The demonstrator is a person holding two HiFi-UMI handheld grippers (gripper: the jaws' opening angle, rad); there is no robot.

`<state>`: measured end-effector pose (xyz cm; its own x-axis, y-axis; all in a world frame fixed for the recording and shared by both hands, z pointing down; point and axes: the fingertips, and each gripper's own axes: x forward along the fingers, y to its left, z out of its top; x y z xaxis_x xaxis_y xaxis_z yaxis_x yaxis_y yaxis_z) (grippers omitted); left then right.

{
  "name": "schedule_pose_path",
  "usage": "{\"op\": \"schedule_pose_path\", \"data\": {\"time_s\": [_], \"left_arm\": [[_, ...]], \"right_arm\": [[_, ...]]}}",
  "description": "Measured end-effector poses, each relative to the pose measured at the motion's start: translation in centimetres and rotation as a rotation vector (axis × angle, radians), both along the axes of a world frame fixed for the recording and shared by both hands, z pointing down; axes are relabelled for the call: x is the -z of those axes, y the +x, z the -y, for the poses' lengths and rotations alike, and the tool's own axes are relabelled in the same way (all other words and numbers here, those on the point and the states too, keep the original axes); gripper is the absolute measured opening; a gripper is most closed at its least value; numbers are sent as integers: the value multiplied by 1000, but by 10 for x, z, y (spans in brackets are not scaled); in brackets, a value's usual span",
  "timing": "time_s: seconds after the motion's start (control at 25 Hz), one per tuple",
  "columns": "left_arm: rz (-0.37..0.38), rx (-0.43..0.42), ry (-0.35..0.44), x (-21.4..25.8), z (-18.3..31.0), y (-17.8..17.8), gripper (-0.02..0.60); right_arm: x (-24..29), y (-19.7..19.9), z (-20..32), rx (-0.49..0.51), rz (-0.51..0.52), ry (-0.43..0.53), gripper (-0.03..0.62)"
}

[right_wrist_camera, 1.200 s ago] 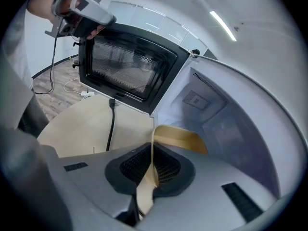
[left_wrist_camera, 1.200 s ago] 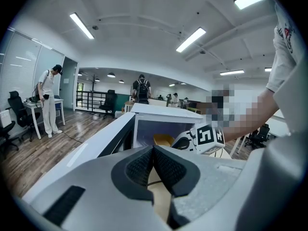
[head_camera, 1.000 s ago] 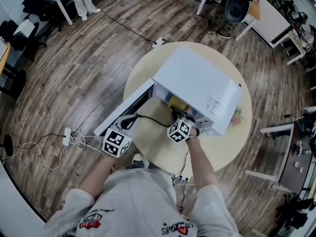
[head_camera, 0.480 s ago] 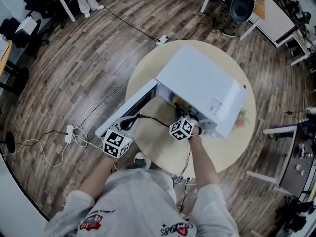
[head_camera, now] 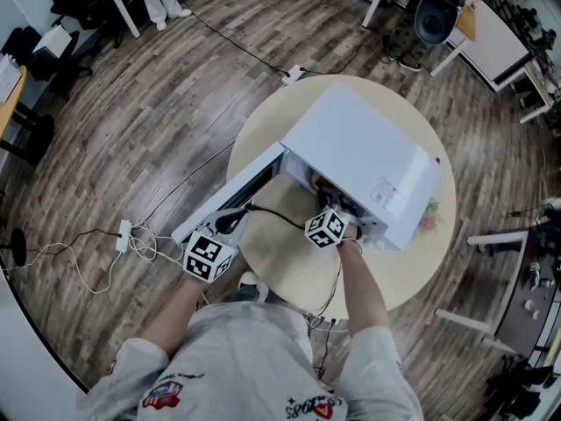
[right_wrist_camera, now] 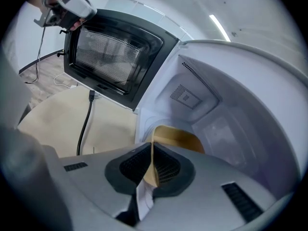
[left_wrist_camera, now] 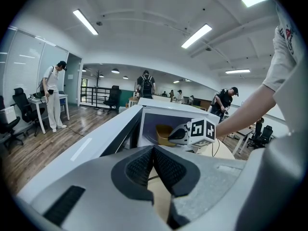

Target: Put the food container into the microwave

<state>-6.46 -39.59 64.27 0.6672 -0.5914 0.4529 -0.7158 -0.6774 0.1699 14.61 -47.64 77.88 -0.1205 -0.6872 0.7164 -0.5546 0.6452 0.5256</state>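
Observation:
A white microwave (head_camera: 368,152) stands on the round table (head_camera: 294,261) with its door (head_camera: 230,202) swung open to the left. My right gripper (right_wrist_camera: 151,170) is shut on the near rim of the tan food container (right_wrist_camera: 175,141), which sits inside the microwave cavity (right_wrist_camera: 207,114). In the left gripper view the food container (left_wrist_camera: 166,134) shows inside the opening with the right gripper (left_wrist_camera: 185,134) on it. My left gripper (left_wrist_camera: 154,165) is shut on nothing, held low beside the open door (left_wrist_camera: 103,141).
A black cable (right_wrist_camera: 86,121) runs across the beige tabletop (right_wrist_camera: 57,124) in front of the door. A power strip and white cords (head_camera: 123,239) lie on the wooden floor at the left. Desks, chairs and people stand further off in the room.
The right gripper has pushed a little further into the microwave with the container. The left gripper has stayed by the door.

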Motion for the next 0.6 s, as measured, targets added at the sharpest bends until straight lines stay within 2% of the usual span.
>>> {"op": "schedule_pose_path", "data": {"time_s": [0.24, 0.36, 0.6], "left_arm": [[5, 4, 3, 1, -2, -2, 3], [3, 3, 2, 2, -3, -2, 3], [-5, -14, 8, 4, -6, 6, 3]], "right_arm": [[0, 4, 3, -22, 1, 17, 25], [-1, 1, 2, -25, 11, 1, 62], [9, 1, -1, -44, 34, 30, 77]]}}
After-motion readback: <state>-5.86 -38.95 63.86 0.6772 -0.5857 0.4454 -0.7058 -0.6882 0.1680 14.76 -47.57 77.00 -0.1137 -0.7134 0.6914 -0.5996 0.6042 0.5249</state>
